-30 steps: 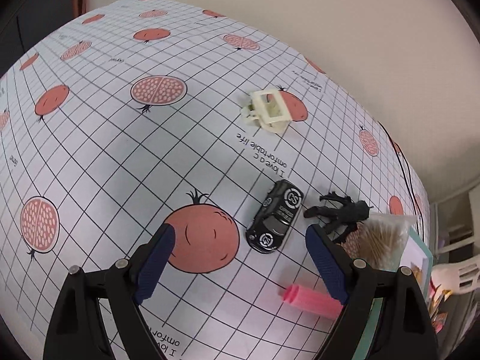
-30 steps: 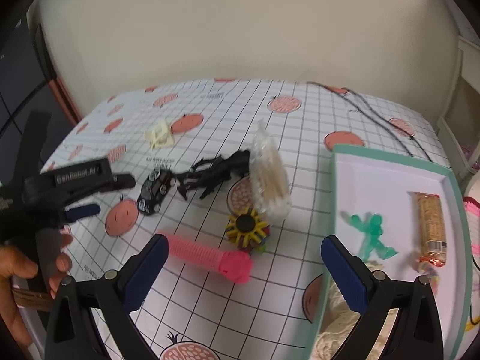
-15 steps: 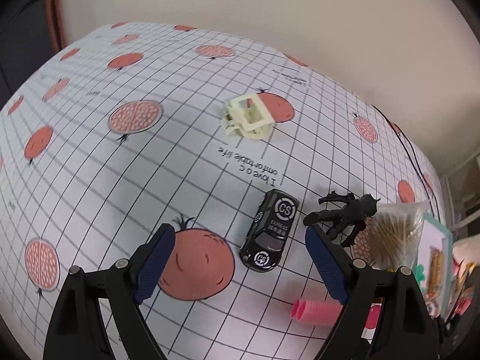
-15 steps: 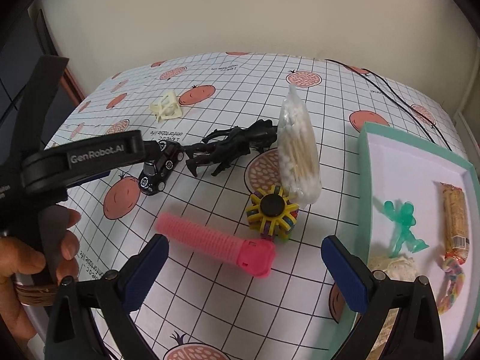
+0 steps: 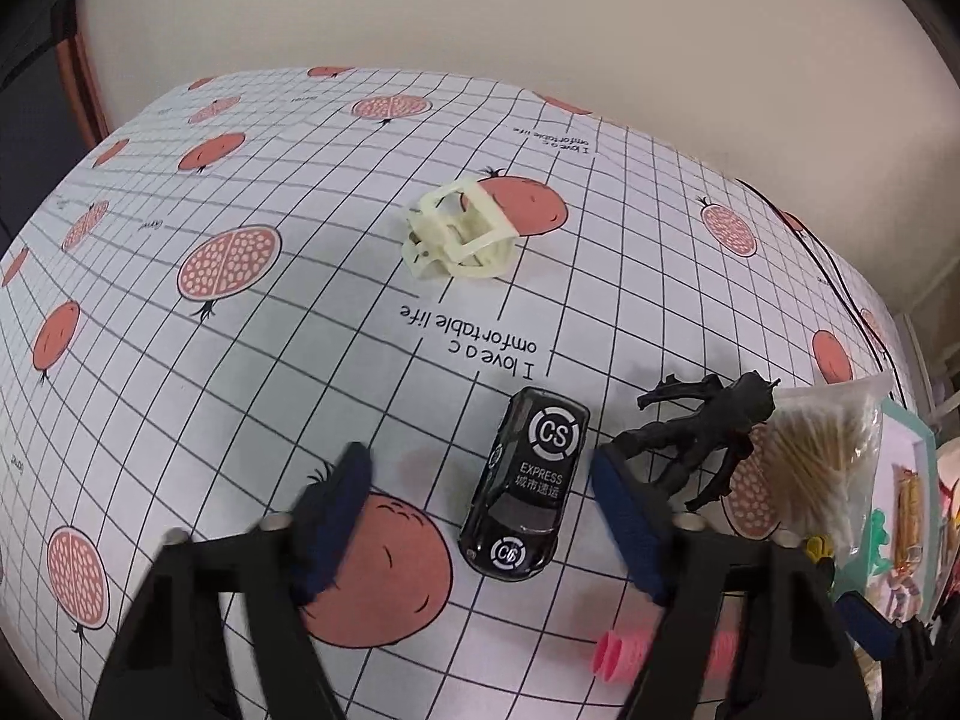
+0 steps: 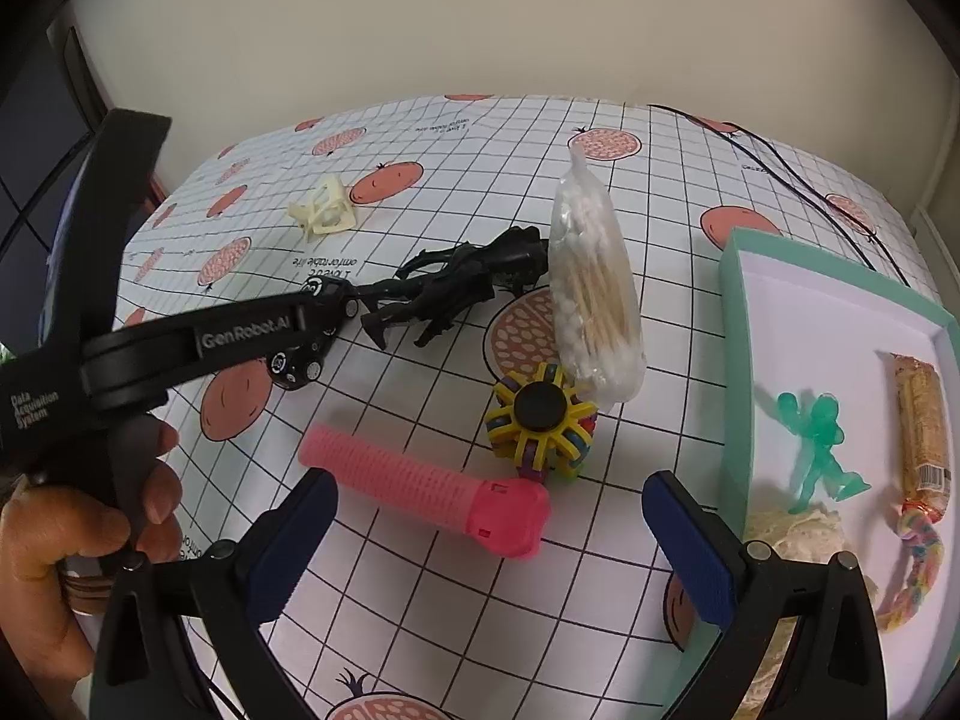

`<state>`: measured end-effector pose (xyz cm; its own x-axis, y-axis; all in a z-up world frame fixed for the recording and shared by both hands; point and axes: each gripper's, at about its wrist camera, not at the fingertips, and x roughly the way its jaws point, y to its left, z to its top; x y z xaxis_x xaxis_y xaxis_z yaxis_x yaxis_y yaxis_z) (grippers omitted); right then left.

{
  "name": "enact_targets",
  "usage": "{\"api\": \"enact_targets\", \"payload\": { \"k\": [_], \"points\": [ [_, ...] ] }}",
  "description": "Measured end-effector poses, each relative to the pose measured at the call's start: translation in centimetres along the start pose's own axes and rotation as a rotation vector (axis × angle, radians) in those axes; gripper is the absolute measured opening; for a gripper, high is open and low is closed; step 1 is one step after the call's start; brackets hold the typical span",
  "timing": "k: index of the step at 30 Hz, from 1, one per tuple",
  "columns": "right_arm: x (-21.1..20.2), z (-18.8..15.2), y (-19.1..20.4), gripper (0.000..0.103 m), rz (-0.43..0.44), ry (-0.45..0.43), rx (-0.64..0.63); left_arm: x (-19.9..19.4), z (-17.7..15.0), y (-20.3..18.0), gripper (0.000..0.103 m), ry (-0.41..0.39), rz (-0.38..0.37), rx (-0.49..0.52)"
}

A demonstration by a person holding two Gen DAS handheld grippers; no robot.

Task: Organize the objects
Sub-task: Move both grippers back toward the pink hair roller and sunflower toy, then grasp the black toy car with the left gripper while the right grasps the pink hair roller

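left gripper [image 5: 480,486] is hovering with jaws spread wide around the black toy car [image 5: 528,486], not touching it; the black figure [image 5: 696,438] is lying just beside the car. right gripper [image 6: 489,516] is gaping wide over the pink tube [image 6: 426,489]. the teal tray [image 6: 735,324] is holding a green figure [image 6: 819,450].

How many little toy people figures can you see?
2. A black plastic action figure lies on the pomegranate-print tablecloth, touching the clear bag of cotton swabs. A translucent green plastic figure lies inside the teal-rimmed white tray. Others may be hidden.
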<state>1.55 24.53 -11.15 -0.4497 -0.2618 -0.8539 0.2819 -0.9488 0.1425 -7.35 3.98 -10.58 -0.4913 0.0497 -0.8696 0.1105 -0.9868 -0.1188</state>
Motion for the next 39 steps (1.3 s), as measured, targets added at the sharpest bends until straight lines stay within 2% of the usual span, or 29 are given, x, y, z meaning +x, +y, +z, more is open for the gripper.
{"api": "enact_targets", "payload": {
  "k": [4,7,11,14,18,27,33,39],
  "points": [
    [0.3,-0.1,0.1,0.103,0.005,0.009,-0.005,0.4,-0.2,-0.7,0.058,0.018,-0.005,0.026],
    [0.5,-0.1,0.2,0.103,0.008,0.016,-0.008,0.5,-0.3,-0.9,0.057,0.021,-0.004,0.028],
    [0.7,-0.2,0.2,0.103,0.013,0.025,-0.009,0.5,-0.3,-1.0,0.046,0.023,-0.012,0.035],
    [0.8,-0.3,0.4,0.103,0.012,0.031,-0.023,0.5,-0.3,-1.2,0.036,0.027,0.011,0.043],
    [1.2,-0.5,0.6,0.103,0.009,0.043,-0.036,0.4,-0.3,-1.1,0.036,0.038,0.018,0.045],
    [2.2,-0.5,1.3,0.103,-0.026,0.063,-0.085,0.2,-0.5,0.1,0.036,0.103,0.032,-0.024],
    [2.9,-0.4,2.3,0.102,-0.044,0.068,-0.124,0.1,-0.9,0.9,0.035,0.126,0.01,-0.067],
    [3.5,-0.2,3.1,0.095,-0.059,0.065,-0.134,0.1,-1.0,0.9,0.035,0.129,0.009,-0.068]
  ]
}}
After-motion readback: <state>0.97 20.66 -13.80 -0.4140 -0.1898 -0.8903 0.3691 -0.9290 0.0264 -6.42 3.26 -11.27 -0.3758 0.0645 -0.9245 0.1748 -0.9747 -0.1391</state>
